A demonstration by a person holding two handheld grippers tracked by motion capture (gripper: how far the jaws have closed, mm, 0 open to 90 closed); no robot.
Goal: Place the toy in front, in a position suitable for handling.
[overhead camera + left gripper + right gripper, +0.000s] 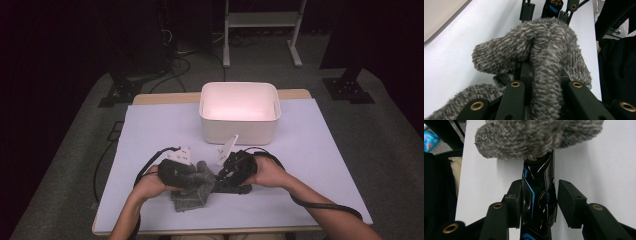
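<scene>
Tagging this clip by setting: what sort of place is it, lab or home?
Most likely a lab or recording studio, not a home: a table under a plain pale sheet, dark curtains all around, cables trailing over grey carpet, and black stand feet bolted beside the table. A white frame stands behind.

I'm looking down on a table (150,98) under a pale sheet (310,165), on grey carpet (65,165). Black stand feet (347,89) sit at both far corners, cables (175,65) trail across the floor, and a white frame (260,30) stands behind. The edges are dark.
</scene>
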